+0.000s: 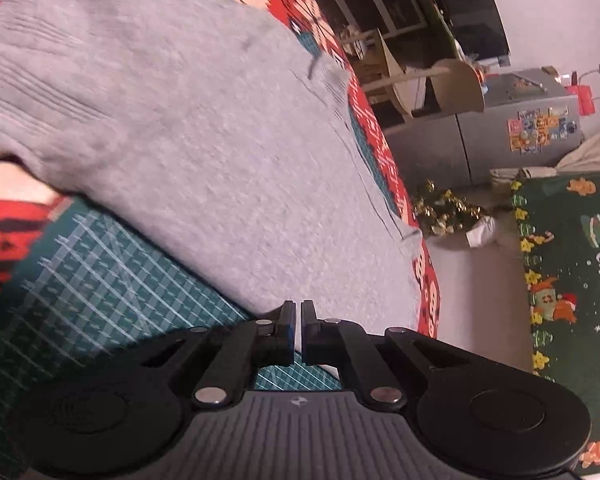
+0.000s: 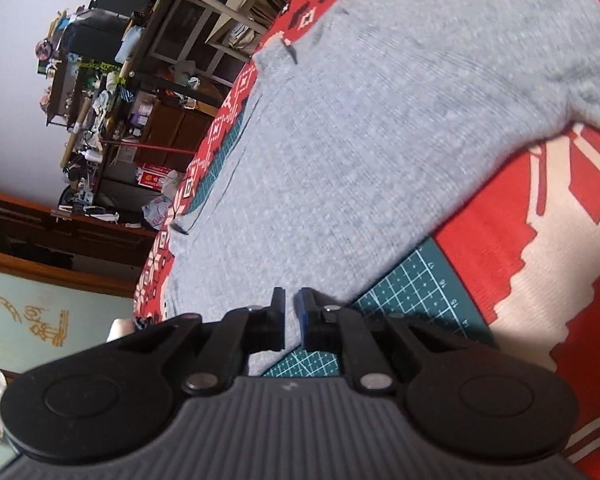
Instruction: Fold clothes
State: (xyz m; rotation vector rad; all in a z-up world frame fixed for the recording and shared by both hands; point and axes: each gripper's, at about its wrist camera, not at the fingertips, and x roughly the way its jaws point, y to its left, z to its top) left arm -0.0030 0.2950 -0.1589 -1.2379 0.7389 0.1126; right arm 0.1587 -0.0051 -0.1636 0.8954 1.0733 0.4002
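A grey knit sweater (image 1: 204, 152) lies spread flat on a green cutting mat (image 1: 100, 280) over a red patterned tablecloth (image 1: 16, 216). My left gripper (image 1: 298, 312) hovers over the sweater's near hem, jaws shut, and no cloth is visibly pinched. In the right wrist view the same sweater (image 2: 380, 140) fills the middle, with the mat (image 2: 416, 292) showing beside its hem. My right gripper (image 2: 291, 304) hangs over that hem with only a narrow slit between its pads. The cloth seen through the slit lies flat below them. A sleeve (image 2: 580, 72) runs off at the upper right.
The table's far edge drops to the floor beyond the sweater. Past it stand a grey cabinet with stickers (image 1: 512, 128), a beige chair (image 1: 440, 84), a small gold-trimmed tree (image 1: 448, 208) and a green Christmas cloth (image 1: 572, 272). Cluttered dark shelves (image 2: 112, 112) show in the right wrist view.
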